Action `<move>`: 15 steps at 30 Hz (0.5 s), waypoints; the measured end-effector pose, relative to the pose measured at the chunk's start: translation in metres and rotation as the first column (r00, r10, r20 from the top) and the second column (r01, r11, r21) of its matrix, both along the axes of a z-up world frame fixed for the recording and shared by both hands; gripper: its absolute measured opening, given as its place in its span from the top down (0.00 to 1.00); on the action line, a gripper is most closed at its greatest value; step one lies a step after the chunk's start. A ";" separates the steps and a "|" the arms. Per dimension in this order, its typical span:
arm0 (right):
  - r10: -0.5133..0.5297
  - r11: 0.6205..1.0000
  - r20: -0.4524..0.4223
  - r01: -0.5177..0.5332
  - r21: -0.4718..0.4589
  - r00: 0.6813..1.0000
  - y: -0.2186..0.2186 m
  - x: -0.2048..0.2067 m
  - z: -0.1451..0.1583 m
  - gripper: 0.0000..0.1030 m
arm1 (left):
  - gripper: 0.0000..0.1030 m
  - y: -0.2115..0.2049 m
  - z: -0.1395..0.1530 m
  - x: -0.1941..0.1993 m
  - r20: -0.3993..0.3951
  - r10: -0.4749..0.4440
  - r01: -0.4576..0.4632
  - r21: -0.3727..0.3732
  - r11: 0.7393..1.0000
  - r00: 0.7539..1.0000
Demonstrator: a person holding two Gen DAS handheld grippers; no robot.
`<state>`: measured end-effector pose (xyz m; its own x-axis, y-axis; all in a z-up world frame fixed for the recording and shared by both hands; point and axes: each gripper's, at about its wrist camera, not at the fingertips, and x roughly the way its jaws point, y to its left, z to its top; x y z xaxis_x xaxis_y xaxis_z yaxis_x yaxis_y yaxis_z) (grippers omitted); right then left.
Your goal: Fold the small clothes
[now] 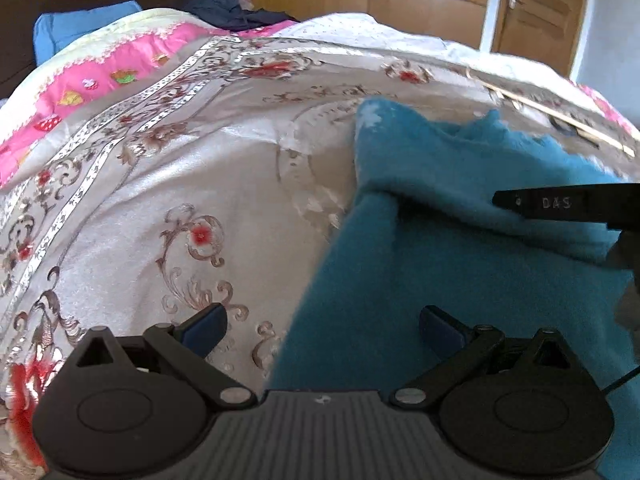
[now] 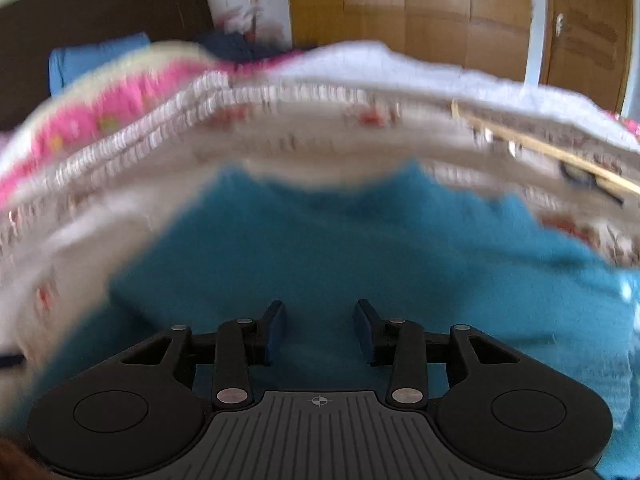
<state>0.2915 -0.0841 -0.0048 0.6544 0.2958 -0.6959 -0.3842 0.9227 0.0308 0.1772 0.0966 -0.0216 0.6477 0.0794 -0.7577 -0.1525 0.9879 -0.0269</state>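
Two claws, both open and empty: left claw (image 1: 322,330), right claw (image 2: 320,330). Fuzzy teal knit garment (image 1: 460,272), partly folded, lies on floral beige bedspread (image 1: 160,184).

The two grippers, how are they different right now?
The left gripper has its fingers spread very wide; the right gripper has a narrower gap. The left gripper sits over the edge of the teal garment, half above the flowered bedspread; the right gripper has only teal cloth under it. Both are open and hold nothing.
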 end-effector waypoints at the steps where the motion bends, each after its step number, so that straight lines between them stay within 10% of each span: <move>1: -0.012 1.000 -0.001 0.012 0.010 1.000 -0.005 -0.002 0.003 0.63 | 0.00 -0.002 0.000 -0.001 -0.010 -0.007 0.007 0.010 1.000 1.000; 15: 0.005 0.999 0.039 -0.006 0.050 0.999 -0.051 -0.106 0.055 0.63 | 0.00 -0.015 0.026 -0.041 0.041 -0.049 0.047 0.049 0.998 0.998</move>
